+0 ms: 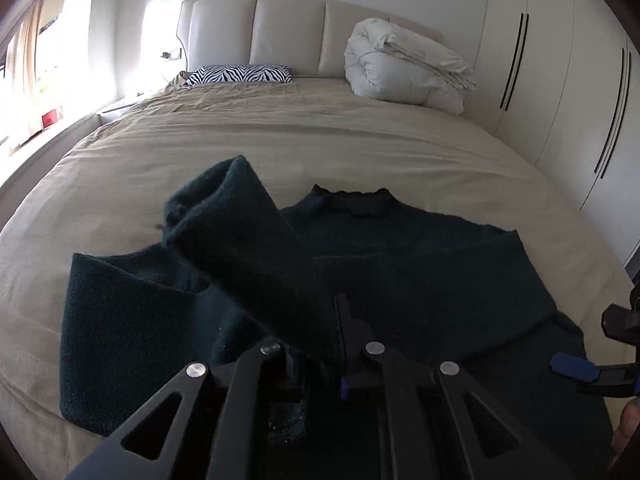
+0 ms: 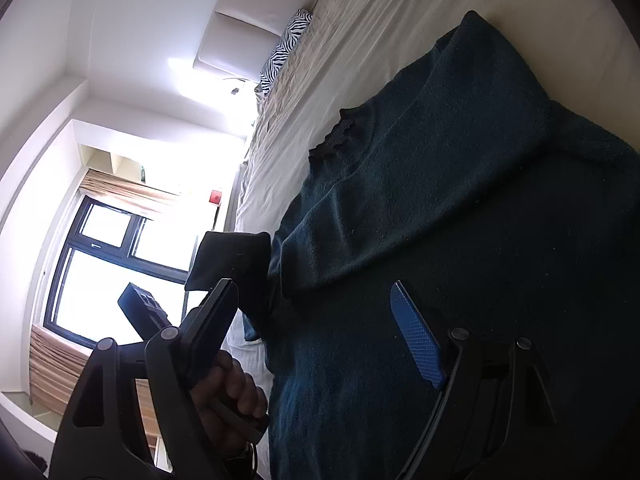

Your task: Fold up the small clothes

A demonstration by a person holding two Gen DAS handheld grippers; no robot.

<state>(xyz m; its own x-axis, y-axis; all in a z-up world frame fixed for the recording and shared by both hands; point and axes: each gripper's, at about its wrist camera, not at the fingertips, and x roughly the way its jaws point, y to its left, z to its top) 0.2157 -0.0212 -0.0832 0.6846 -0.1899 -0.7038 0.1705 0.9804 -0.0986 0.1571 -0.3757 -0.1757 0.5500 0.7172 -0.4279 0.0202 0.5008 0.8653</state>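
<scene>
A dark teal knit sweater lies flat on the bed, its collar toward the headboard. My left gripper is shut on one sleeve, which rises folded and slanting over the sweater's body. My right gripper hovers open just over the sweater, with nothing between its blue pad and its other finger. It also shows at the right edge of the left wrist view as the right gripper. In the right wrist view a hand holds the left gripper with the lifted sleeve above it.
The beige bed sheet stretches to a padded headboard. A zebra-print pillow and a rolled white duvet lie at the head. White wardrobes stand on the right, a window on the left.
</scene>
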